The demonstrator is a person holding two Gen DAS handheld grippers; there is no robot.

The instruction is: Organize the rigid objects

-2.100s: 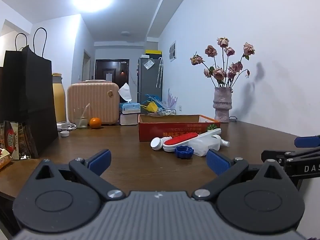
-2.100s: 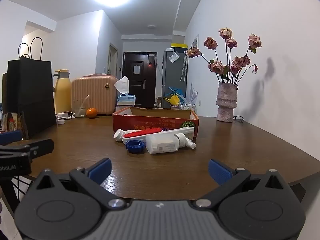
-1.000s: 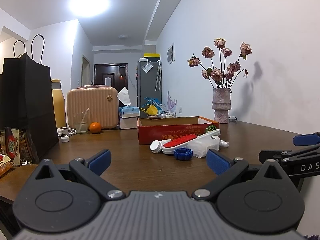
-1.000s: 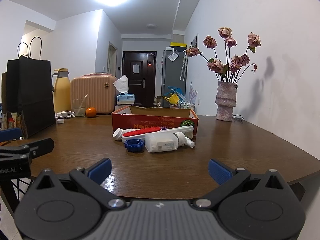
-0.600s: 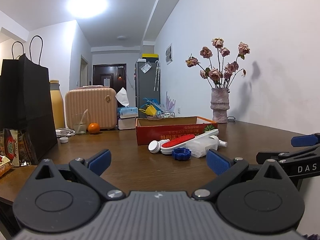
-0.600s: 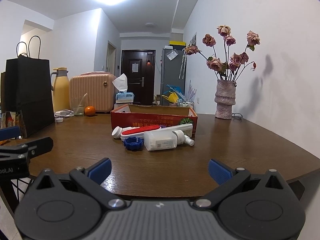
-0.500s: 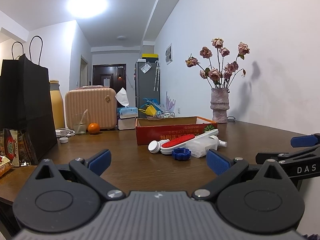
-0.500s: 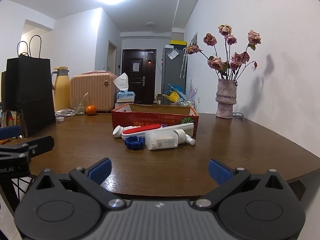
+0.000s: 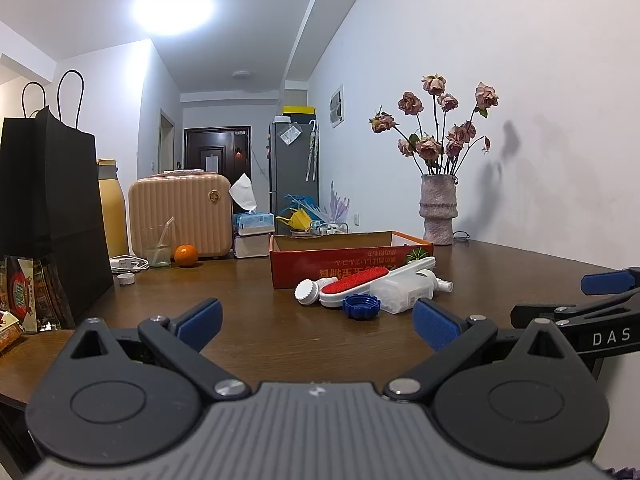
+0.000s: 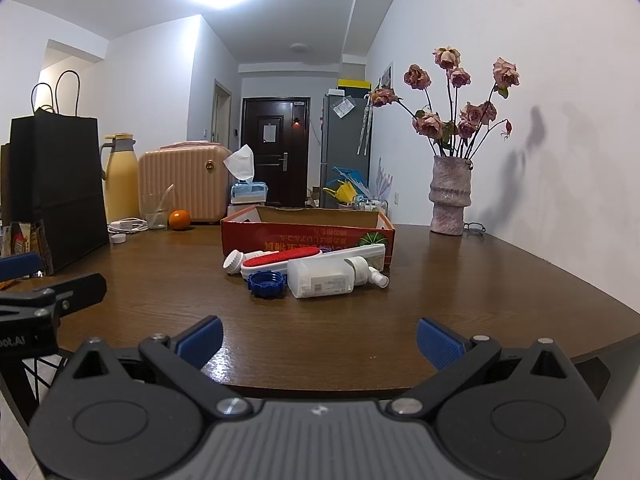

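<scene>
Red cardboard box [image 10: 308,232] sits mid-worktop [image 10: 460,292]; white bottle [image 10: 324,278], red brush [image 10: 280,259] and blue cap [image 10: 267,280] lie touching just before it. We hold both grippers — left gripper [image 9: 316,322], right gripper [image 10: 320,338] — near the edge, fingers apart, empty.

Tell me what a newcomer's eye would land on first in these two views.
Most striking is the small heap mid-table: a red brush, a blue cap and a white bottle lying on its side, all just in front of the red cardboard box. Next comes the vase of dried roses by the right wall. In the foreground both the left gripper and the right gripper are open and hold nothing.
</scene>
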